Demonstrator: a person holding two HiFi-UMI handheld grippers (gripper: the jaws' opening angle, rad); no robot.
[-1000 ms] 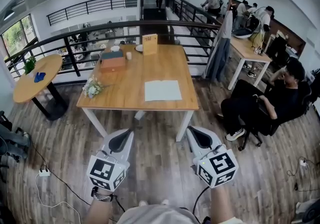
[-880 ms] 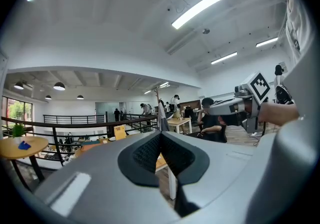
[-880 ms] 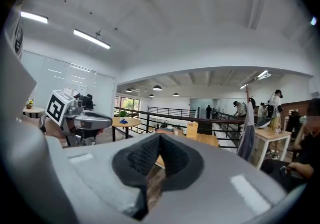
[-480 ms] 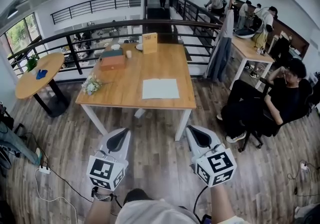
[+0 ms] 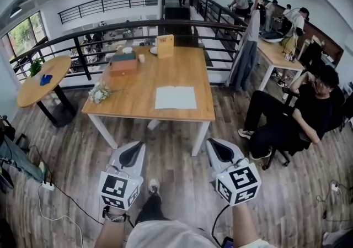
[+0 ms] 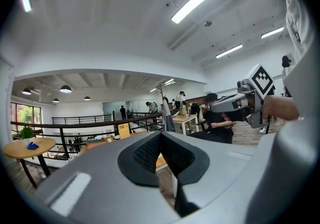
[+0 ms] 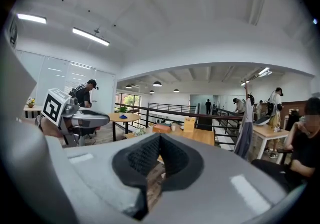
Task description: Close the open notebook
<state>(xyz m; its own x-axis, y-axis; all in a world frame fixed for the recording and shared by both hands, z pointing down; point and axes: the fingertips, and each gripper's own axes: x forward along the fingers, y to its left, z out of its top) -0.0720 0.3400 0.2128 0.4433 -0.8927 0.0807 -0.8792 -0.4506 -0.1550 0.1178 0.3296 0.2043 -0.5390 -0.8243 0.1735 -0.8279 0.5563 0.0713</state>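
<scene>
The open notebook (image 5: 175, 98) lies flat with white pages up near the front edge of a long wooden table (image 5: 182, 67), some way ahead of me. My left gripper (image 5: 134, 150) and right gripper (image 5: 216, 146) are held side by side over the wood floor, short of the table. Both point towards it, shut and empty. In the left gripper view the jaws (image 6: 161, 135) meet at the tip, and so do those in the right gripper view (image 7: 160, 138). Each gripper's own jaws hide the notebook in its view.
A brown box (image 5: 124, 64), a small bunch of flowers (image 5: 100, 94), a cup and an upright yellow card (image 5: 165, 46) stand on the table's far half. A person sits on a chair (image 5: 300, 114) to the right. A round table (image 5: 41, 82) stands left, a black railing (image 5: 138, 28) behind.
The table and notebook have drawn a little nearer as I walk forward with both grippers. My shoe now shows between them. The seated person has lifted an arm to the head.
</scene>
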